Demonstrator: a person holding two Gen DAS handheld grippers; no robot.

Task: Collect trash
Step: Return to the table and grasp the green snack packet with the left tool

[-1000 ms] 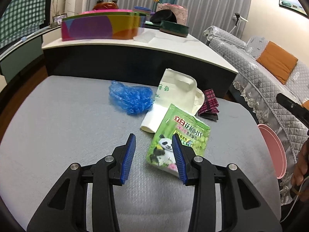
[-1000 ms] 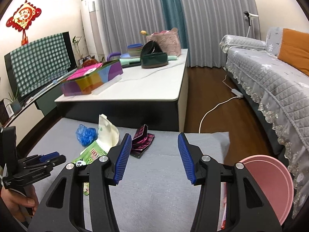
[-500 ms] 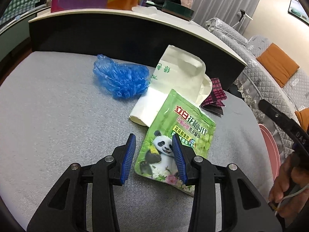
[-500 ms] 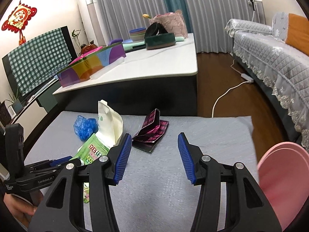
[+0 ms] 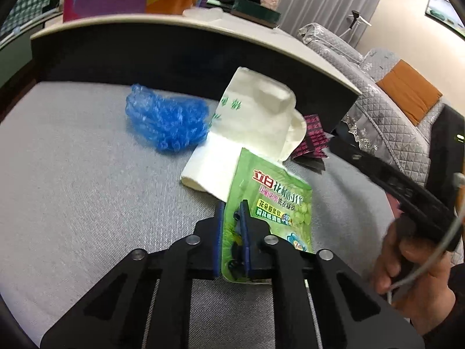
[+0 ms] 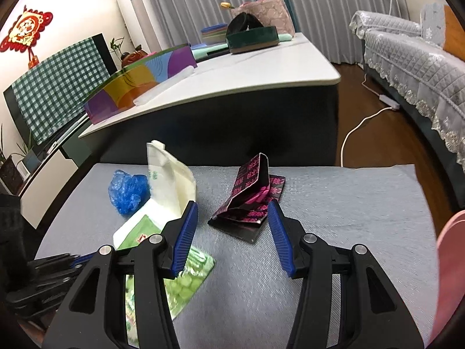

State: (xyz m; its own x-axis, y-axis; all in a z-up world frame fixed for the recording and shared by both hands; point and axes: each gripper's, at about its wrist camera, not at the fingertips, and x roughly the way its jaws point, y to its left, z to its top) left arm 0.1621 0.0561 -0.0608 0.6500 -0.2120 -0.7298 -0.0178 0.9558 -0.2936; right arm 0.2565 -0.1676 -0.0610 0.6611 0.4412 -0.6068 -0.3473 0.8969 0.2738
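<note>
On the grey mat [image 5: 72,189], the left claw [image 5: 231,226] is closing on the green pouch [image 5: 273,200]; the right claw [image 6: 232,232] gapes empty.

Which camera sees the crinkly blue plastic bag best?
The left wrist view: the crumpled blue plastic bag lies whole and unblocked on the grey mat. In the right wrist view it looks smaller, off to the side beside the cream paper bag.

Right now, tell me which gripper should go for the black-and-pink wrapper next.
Right. The right gripper is open and empty, with the black-and-pink wrapper just ahead of its fingers. The left gripper is closing on the green pouch.
</note>
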